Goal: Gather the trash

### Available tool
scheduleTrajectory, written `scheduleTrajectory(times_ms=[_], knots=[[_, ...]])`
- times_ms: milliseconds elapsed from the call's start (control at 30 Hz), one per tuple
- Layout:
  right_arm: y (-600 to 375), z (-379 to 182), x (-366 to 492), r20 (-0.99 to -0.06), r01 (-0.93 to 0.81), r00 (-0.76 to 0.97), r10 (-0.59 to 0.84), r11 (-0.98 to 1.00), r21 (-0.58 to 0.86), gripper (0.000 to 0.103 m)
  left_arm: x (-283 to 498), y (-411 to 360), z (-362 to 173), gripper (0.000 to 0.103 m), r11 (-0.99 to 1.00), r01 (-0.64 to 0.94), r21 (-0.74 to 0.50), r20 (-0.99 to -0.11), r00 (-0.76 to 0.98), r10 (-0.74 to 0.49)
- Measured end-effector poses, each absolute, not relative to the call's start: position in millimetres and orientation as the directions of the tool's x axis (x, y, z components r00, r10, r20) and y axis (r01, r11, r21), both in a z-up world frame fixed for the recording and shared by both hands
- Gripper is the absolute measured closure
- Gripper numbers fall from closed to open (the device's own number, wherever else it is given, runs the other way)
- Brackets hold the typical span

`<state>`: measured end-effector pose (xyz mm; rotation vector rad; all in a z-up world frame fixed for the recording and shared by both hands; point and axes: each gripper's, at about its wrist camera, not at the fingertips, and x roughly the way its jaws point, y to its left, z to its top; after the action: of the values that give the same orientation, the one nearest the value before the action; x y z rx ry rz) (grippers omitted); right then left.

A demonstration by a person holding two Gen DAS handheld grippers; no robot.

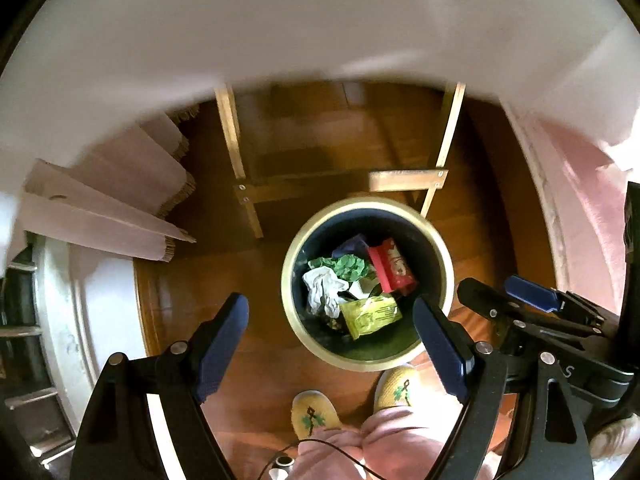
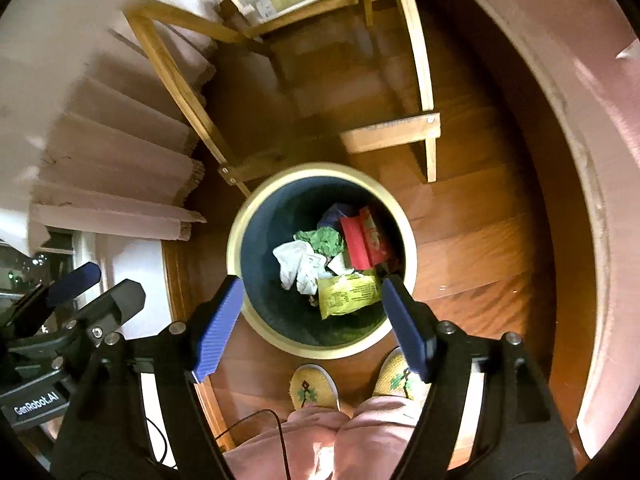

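Observation:
A round dark bin with a cream rim [image 1: 296,240] [image 2: 240,216] stands on the wooden floor below both grippers. Inside lie a yellow wrapper [image 1: 370,314] [image 2: 348,294], a red packet [image 1: 392,268] [image 2: 366,240], crumpled white paper [image 1: 322,290] [image 2: 298,262] and crumpled green paper [image 1: 348,266] [image 2: 322,238]. My left gripper [image 1: 330,316] hangs open above the bin's near side, nothing between its fingers. My right gripper [image 2: 312,292] is open too and empty, high over the bin. Each gripper shows at the edge of the other's view.
A person's yellow slippers [image 1: 314,414] [image 2: 314,386] and pink trouser legs stand just in front of the bin. A wooden table frame [image 1: 236,148] [image 2: 424,60] stands behind it. Pink cloth with fringed edges [image 1: 100,208] [image 2: 120,160] hangs at the left, and a pink surface [image 2: 580,160] curves along the right.

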<state>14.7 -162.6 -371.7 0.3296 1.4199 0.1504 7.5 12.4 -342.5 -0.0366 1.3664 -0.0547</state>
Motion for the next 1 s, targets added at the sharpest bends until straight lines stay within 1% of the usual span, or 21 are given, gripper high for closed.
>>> scheduleTrajectory(times_ms=[300, 467, 567, 667, 800, 1000], knots=[[-158, -265, 12, -0.931, 0.050, 0.206, 0.301, 0.947, 0.317, 0.031, -2, 20, -231, 0.017, 0.998, -0.009, -0.064, -0.965, 0.256, -0.059], [-155, -192, 9, -0.917, 0.018, 0.247, 0.312, 0.945, 0.326, 0.031, -6, 22, -157, 0.017, 0.998, -0.019, -0.054, -0.954, 0.296, -0.046], [-155, -145, 10, -0.918, -0.003, 0.264, 0.295, 0.952, 0.305, 0.030, -8, 23, -113, 0.017, 0.999, -0.018, -0.030, -0.952, 0.306, -0.023], [-156, -100, 12, -0.914, -0.016, 0.287, 0.287, 0.955, 0.295, 0.029, -12, 23, -69, 0.017, 1.000, -0.016, -0.008, -0.941, 0.338, -0.002], [-157, -46, 13, -0.906, -0.026, 0.322, 0.276, 0.959, 0.283, 0.029, -16, 24, -11, 0.017, 1.000, -0.024, -0.012, -0.920, 0.392, -0.002], [-157, 26, 12, -0.876, -0.045, 0.398, 0.272, 0.960, 0.278, 0.029, -19, 28, 56, 0.017, 0.998, -0.057, -0.025, -0.879, 0.477, 0.006]])
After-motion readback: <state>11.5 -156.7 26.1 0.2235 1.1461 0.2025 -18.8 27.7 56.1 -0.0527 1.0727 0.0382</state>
